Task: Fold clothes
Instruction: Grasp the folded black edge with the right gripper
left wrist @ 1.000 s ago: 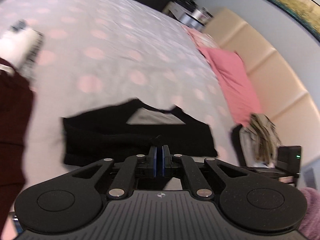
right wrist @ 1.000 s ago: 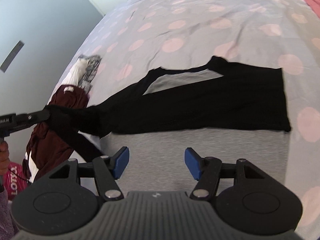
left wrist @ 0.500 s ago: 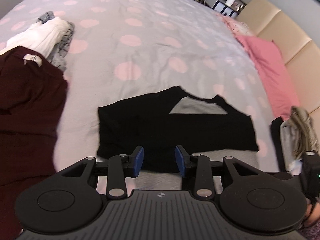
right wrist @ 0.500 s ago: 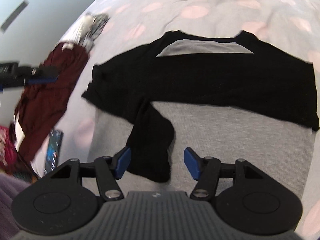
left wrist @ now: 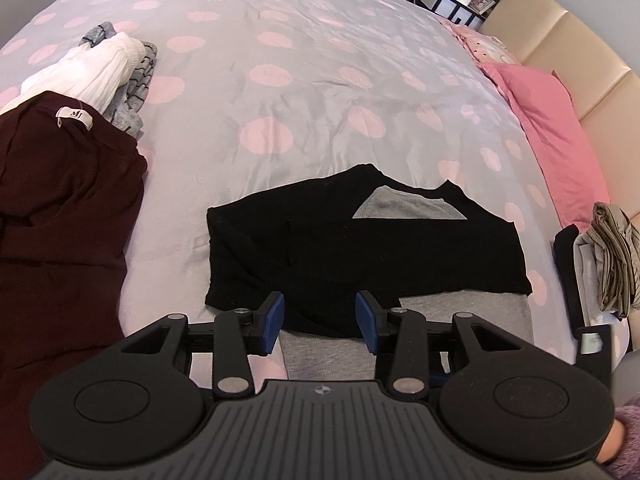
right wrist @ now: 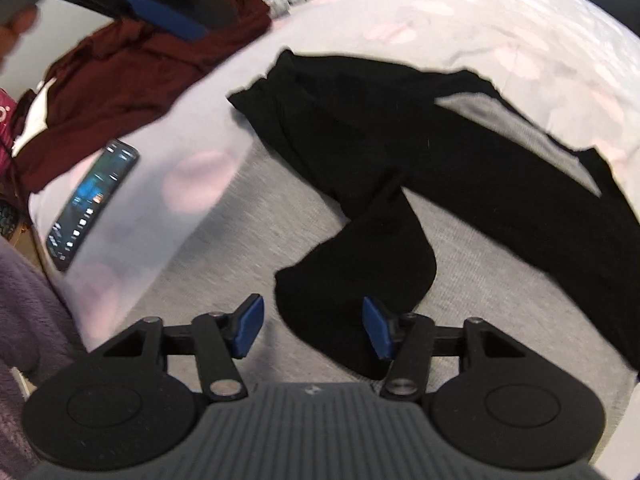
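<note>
Near the bed's point(left wrist: 320, 80) front edge lies the shirt point(left wrist: 360, 248), black sleeves folded across its grey body. Both claws, left point(left wrist: 320, 318) and right point(right wrist: 312, 330), hang wide open, empty; next comes gripping for another fold.

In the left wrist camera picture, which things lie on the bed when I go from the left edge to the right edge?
Maroon garment → black and grey shirt → stack of folded clothes. The white and grey clothes lie above the maroon one, so I leave them out.
</note>
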The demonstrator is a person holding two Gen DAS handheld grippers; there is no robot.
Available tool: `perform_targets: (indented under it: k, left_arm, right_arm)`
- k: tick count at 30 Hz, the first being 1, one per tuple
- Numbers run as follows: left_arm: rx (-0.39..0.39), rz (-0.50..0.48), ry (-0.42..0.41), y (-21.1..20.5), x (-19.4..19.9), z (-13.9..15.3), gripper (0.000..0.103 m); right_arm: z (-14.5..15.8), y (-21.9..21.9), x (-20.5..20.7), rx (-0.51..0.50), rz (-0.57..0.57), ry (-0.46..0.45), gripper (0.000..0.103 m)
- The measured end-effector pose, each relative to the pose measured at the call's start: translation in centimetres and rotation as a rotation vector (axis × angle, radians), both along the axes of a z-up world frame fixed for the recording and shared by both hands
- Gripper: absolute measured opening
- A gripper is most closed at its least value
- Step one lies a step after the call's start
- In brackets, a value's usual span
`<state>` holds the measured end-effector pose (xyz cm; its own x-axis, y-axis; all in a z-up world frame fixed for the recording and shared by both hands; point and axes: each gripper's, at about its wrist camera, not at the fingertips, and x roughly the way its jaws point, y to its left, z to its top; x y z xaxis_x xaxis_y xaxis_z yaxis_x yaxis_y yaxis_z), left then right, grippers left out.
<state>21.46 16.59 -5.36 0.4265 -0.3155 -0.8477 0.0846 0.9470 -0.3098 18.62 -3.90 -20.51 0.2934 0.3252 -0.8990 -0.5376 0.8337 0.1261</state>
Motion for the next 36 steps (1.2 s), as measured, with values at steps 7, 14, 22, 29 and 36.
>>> perform_targets:
  k: [7,14,22,29,36]
  left_arm:
    - [0.013,0.017,-0.003,0.4,-0.1,0.2,0.038]
    - [0.016,0.018,-0.008,0.6,-0.2,0.2,0.038]
    - [0.034,0.023,-0.003,0.3,0.2,-0.1,0.038]
    - [0.076,0.014,0.008,0.1,0.5,-0.8,0.038]
    - [0.088,0.0,0.041,-0.4,0.8,-1.7,0.039]
  right_arm:
    - [0.7,-1.4,1.2,0.033,-0.051,-0.003,0.009]
    - [7.9,-9.2,3.1,0.253,-0.325,-0.083,0.009]
    - [8.0,-17.9,4.7,0.284,-0.656,-0.085,0.01]
    - [5.9,-20.2,5.1,0.224,-0.723,-0.088,0.03]
    - [3.7,-22.1,5.9,0.152,-0.771,-0.093,0.032]
